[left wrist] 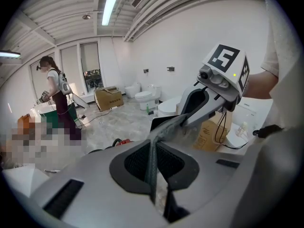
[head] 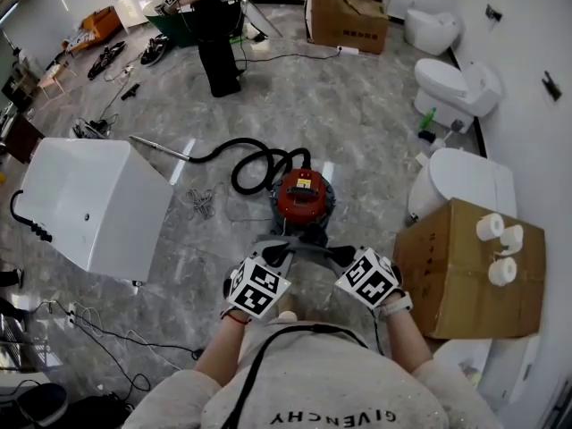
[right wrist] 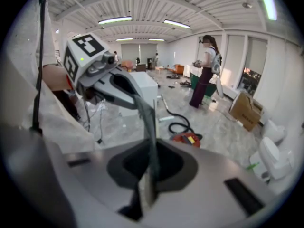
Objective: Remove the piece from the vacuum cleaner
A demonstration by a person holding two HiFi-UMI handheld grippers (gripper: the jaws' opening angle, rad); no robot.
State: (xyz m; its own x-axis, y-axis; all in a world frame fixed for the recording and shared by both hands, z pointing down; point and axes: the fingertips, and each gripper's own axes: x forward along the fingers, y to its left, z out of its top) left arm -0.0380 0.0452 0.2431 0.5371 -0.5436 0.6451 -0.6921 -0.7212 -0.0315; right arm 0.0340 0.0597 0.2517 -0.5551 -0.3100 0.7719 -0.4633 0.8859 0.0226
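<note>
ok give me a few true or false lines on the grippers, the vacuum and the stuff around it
1. The left hand-held gripper and the right hand-held gripper are both shut on the same thin gray piece. True.
2. The vacuum cleaner on the floor is blue. False: it is red.
3. Three white rolls lie on top of the cardboard box to the person's right. True.
4. The vacuum's hose is white. False: it is black and lies curled on the floor beside the vacuum.
5. A second person stands at the far side of the room. True.
</note>
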